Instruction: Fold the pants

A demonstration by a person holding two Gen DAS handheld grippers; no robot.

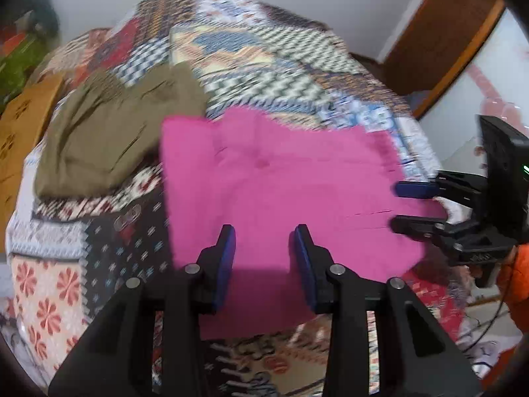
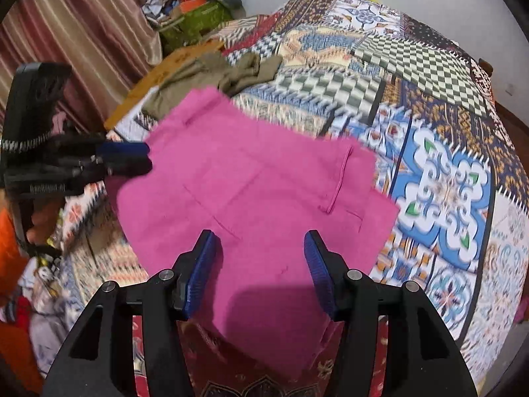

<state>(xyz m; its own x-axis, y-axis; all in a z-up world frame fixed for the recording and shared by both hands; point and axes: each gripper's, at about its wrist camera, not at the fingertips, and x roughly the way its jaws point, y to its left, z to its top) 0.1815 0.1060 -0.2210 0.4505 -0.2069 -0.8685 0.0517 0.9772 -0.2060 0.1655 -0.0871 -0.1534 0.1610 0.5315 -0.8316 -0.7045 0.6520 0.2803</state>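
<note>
Pink pants lie folded and flat on a patchwork bedspread, reaching to the bed's near edge. My left gripper hovers over their near part, its blue-padded fingers apart and only flat cloth visible beneath the gap. From the right wrist view the left gripper is at the pants' left edge. My right gripper hangs open above the near right part of the pants, holding nothing. In the left wrist view the right gripper is at the pants' right edge.
A crumpled olive garment lies beyond the pants at the far left. A tan box, a green bag and a striped curtain flank the bed's left side. An orange sleeve holds the right gripper.
</note>
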